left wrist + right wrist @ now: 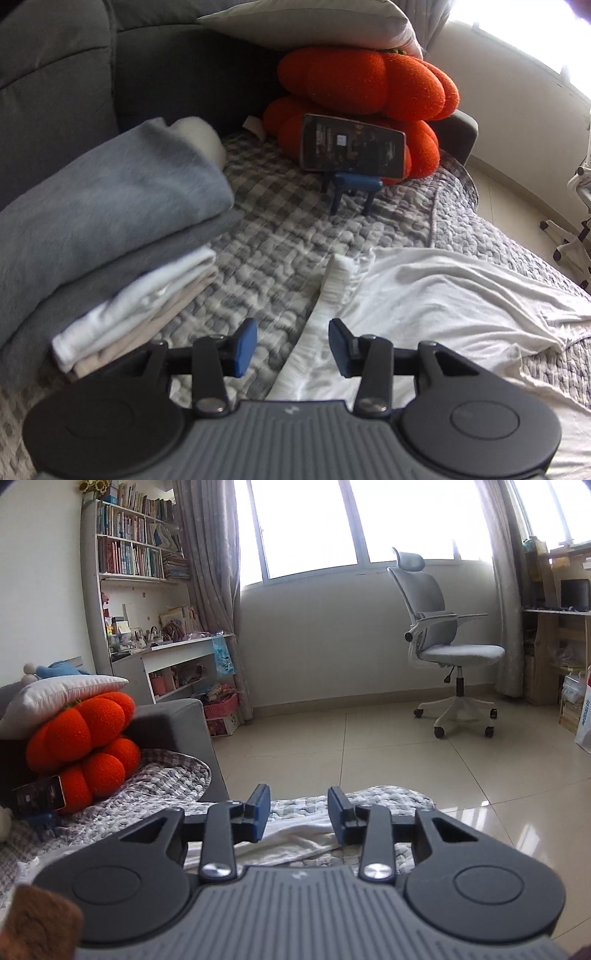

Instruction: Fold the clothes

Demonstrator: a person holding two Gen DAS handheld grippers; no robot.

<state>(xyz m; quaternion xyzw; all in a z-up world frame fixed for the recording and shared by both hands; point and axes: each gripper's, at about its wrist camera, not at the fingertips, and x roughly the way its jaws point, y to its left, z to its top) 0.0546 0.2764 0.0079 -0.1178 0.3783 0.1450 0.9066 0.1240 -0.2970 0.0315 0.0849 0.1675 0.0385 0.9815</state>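
No text can be read: the phone (352, 147) screen is blurred, the book spines on the bookshelf (136, 535) are too small, and the print on the white bag (583, 716) is unclear

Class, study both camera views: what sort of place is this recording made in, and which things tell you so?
Most likely a room in a home, a bedroom or study. Signs: a bookshelf crowded with books, an office chair by the window, and a stack of folded clothes on a quilted cover.
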